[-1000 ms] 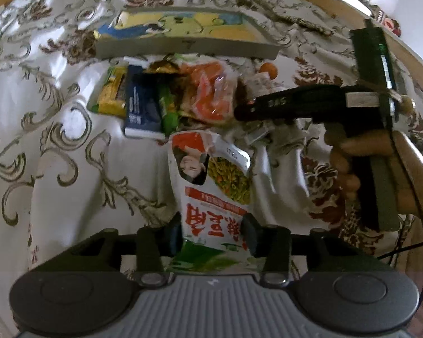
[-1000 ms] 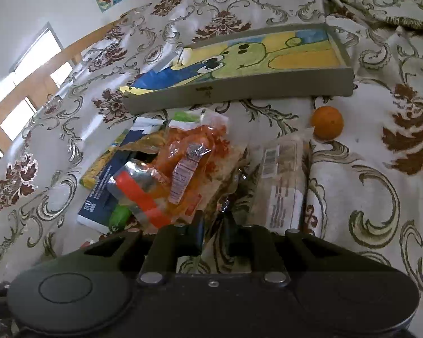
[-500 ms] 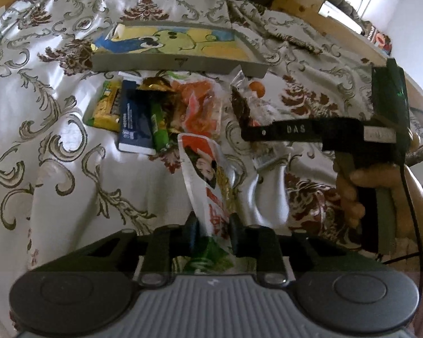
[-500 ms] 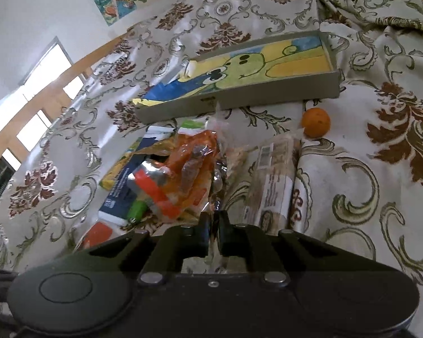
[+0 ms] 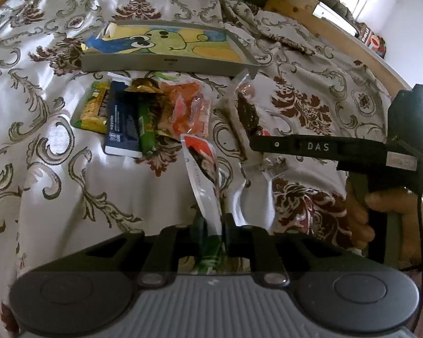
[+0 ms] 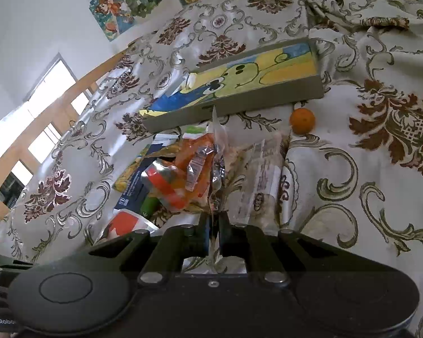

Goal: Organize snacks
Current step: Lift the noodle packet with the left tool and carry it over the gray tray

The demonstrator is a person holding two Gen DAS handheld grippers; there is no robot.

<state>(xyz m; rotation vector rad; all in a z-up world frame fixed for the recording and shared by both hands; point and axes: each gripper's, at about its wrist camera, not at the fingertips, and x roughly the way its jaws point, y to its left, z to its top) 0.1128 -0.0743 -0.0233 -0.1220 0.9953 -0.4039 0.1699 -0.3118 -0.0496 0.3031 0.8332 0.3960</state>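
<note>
My left gripper (image 5: 213,225) is closing its jaws on the bottom edge of a red, white and green snack pouch (image 5: 203,169), and the pads pinch it. The pouch stands edge-on above the bedspread. My right gripper (image 6: 215,225) is shut on a thin clear plastic snack packet (image 6: 218,146) that rises from its fingers. In the left wrist view the same gripper (image 5: 252,143) reaches in from the right, with the packet (image 5: 246,112) showing dark contents. A grey tray (image 5: 169,63) with a cartoon frog on its floor lies beyond the snack pile.
On the patterned bedspread lie a yellow packet (image 5: 91,109), a dark blue box (image 5: 121,124), a green bar (image 5: 146,129) and an orange packet (image 5: 189,107). An orange fruit (image 6: 302,120) sits right of the tray (image 6: 239,104). A hand (image 5: 380,214) holds the right gripper.
The left jaws have closed on the pouch, which has turned from flat to edge-on. The right gripper shut on the clear packet and has pulled it up and back from the pile.
</note>
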